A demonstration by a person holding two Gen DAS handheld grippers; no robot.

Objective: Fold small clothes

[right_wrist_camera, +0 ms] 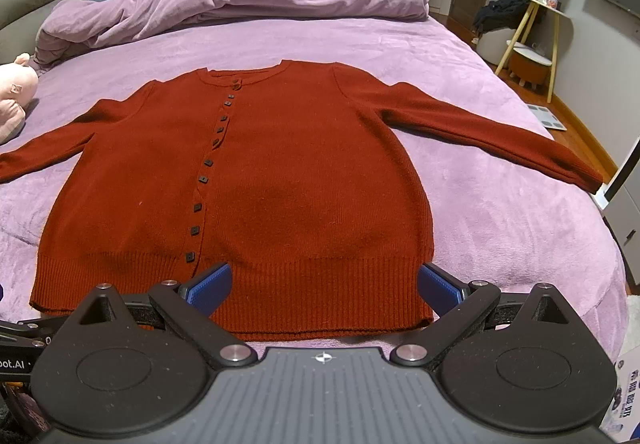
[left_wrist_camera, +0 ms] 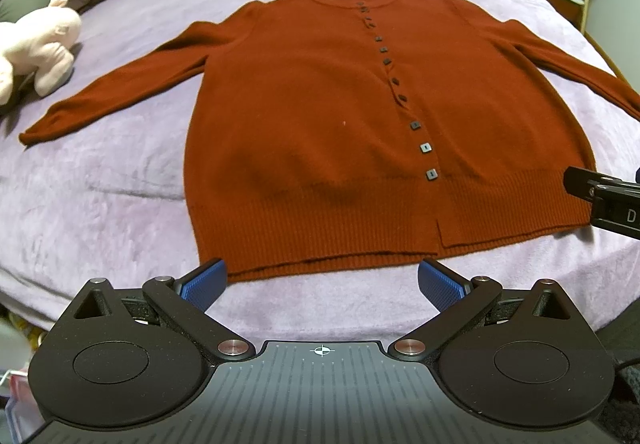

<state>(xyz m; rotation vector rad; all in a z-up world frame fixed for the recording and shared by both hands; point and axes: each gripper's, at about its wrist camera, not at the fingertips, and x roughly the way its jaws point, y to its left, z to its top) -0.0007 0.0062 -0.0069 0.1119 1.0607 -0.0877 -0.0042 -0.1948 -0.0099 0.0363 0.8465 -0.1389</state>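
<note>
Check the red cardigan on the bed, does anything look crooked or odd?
Nothing serious. The cardigan lies flat, buttoned, sleeves spread. Its button placket puckers slightly mid-chest, and a tiny pale fleck sits on the front.

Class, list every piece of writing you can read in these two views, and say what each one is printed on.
"D" – white letter on the black right hand-held gripper, cut off at the frame edge.
"oot.AI" – white partial lettering on the black left hand-held gripper, cut off at the frame edge.
Blue characters on the white box at lower right: too blurred to read.
The rust-red knitted cardigan carries no writing.
</note>
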